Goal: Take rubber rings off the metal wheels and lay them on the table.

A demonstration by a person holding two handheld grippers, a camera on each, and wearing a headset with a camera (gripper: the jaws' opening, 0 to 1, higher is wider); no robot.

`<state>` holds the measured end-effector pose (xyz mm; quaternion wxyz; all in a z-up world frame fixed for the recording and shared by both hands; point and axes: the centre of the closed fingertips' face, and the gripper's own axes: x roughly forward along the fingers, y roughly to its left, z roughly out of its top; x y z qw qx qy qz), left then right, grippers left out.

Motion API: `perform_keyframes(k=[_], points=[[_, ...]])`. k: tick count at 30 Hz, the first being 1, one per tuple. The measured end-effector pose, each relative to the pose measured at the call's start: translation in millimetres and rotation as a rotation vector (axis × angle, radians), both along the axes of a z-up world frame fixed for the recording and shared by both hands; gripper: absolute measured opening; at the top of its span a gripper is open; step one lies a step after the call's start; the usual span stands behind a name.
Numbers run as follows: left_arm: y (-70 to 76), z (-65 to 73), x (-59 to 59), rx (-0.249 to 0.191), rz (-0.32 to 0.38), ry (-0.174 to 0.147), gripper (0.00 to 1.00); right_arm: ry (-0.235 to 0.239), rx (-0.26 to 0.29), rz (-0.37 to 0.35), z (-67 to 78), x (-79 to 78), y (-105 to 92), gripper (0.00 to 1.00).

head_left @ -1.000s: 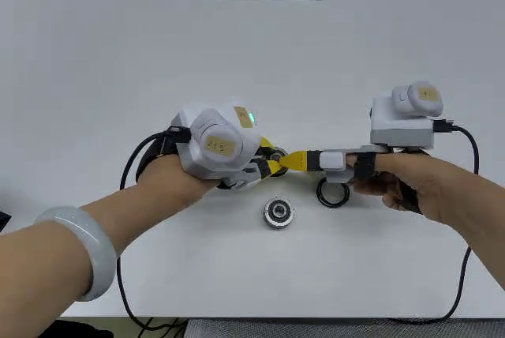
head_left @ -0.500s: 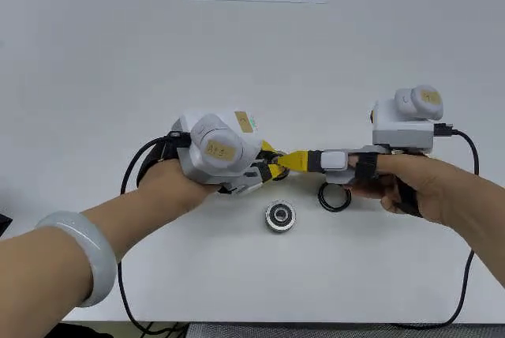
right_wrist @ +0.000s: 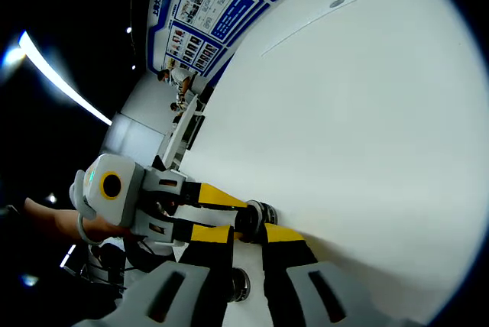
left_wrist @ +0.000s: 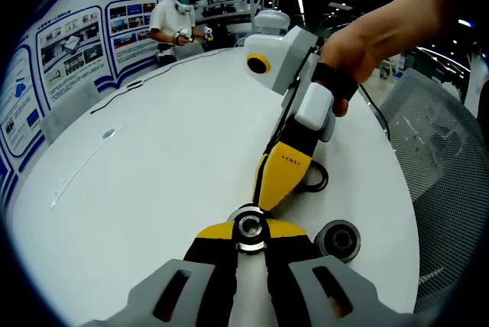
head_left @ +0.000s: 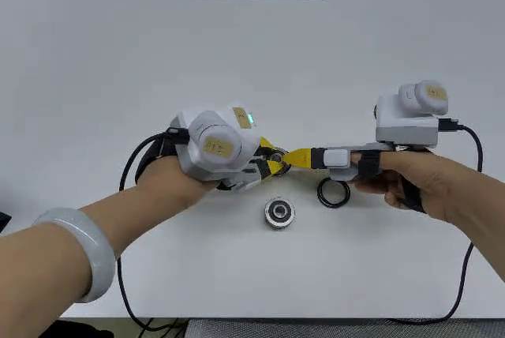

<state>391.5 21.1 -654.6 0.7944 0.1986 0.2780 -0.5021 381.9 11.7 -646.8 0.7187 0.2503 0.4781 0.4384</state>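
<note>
The left claw (head_left: 274, 167) is pressed shut on a small silver metal wheel (left_wrist: 250, 227), holding it above the white surface (head_left: 158, 61). The left gripper view shows both yellow tips bearing on the wheel's sides. That hold looks narrow. A sideways pull from 3 o'clock could twist the wheel out of the tips and drop it.

At 6 o'clock from the held wheel, a second round metal wheel (head_left: 279, 212) lies flat on the surface. I cannot tell whether it carries a ring. A dropped wheel would likely hit it and send both rolling.

From 3 o'clock the right claw (head_left: 293, 159) reaches in, its yellow tips drawn close together at the held wheel's rim. The dark band there may be the ring. I cannot tell whether the tips have nipped rubber, are touching bare metal, or are only resting against it. If they bite metal, the pull will drag the whole wheel instead of peeling anything. If they catch only a thin lip of rubber, it may stretch, snap free and fly off.

Just below the right claw, at 4 o'clock from the held wheel, a loose black rubber ring (head_left: 333, 193) lies on the surface. A low sweep of that claw could knock it away.
</note>
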Motion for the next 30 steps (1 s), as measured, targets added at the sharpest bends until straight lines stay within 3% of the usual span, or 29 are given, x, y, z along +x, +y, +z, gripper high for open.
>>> perform_keyframes(k=[8, 30], points=[[-0.2, -0.1, 0.0, -0.001, -0.002, 0.000, 0.13, -0.022, -0.058, -0.006, -8.7, 3.5, -3.3, 0.03], [0.0, 0.3, -0.6, 0.005, -0.008, 0.001, 0.13, -0.028, -0.052, -0.004, -1.5, 2.8, 3.7, 0.01]])
